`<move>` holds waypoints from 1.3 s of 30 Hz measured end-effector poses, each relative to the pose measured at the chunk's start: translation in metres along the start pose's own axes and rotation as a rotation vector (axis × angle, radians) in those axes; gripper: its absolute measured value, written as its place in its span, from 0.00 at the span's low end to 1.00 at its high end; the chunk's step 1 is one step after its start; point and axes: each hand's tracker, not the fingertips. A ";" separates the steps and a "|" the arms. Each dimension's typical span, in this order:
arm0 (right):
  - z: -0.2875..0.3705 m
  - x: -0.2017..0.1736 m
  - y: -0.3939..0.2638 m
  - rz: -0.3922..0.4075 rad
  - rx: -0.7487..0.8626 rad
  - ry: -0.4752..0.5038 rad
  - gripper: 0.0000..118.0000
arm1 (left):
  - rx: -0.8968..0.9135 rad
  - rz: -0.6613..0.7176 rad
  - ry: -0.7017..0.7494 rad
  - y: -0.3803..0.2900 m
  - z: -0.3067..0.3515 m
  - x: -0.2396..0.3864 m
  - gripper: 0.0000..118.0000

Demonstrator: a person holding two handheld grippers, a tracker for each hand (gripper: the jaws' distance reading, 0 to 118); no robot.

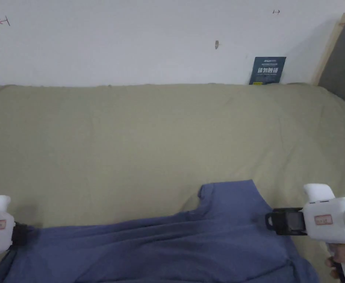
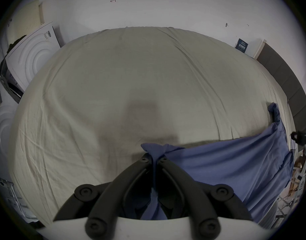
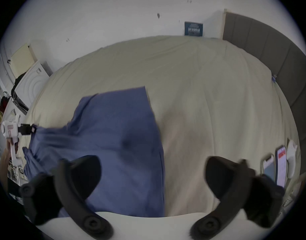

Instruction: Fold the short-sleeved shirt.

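Head view puts the blue short-sleeved shirt [image 1: 160,239] at six o'clock on the beige bed sheet [image 1: 149,136], spread sideways along the near edge with long wrinkles running from nine toward three and one sleeve [image 1: 228,195] standing up toward twelve.

The left gripper [image 2: 154,159] has its jaws pinched together on a bunched corner of the cloth, a small tuft poking out past the tips. In the head view it sits at nine o'clock, low, level with the bed and pointing inward toward three.

The right gripper [image 3: 152,178] has its jaws spread wide with nothing between them; in its own view it hovers over the shirt's right edge, cloth under the left jaw and bare sheet under the right. In the head view the right gripper [image 1: 269,221] is at three to four o'clock, held roughly level and pointing toward nine, with the hand [image 1: 342,256] wrapped round the handle below.

The step in hand looks like taking a second hold so the shirt can be pulled flat. To do it well, the free claw should probably bite the fabric at the edge rather than mid-panel, catching both layers. Then both hands draw apart evenly so the wrinkles run out before any fold. Pulling hard from one side only would likely drag the whole shirt along the sheet.
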 end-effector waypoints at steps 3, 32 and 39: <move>-0.020 -0.009 0.015 0.015 -0.033 -0.014 0.98 | -0.002 0.003 -0.005 0.001 -0.002 -0.002 0.00; 0.112 -0.020 -0.013 0.025 0.138 0.094 0.01 | 0.147 0.056 -0.049 -0.042 0.109 -0.021 0.00; 0.155 -0.022 -0.077 0.045 0.163 0.114 0.01 | 0.184 0.045 -0.069 -0.100 0.150 -0.032 0.00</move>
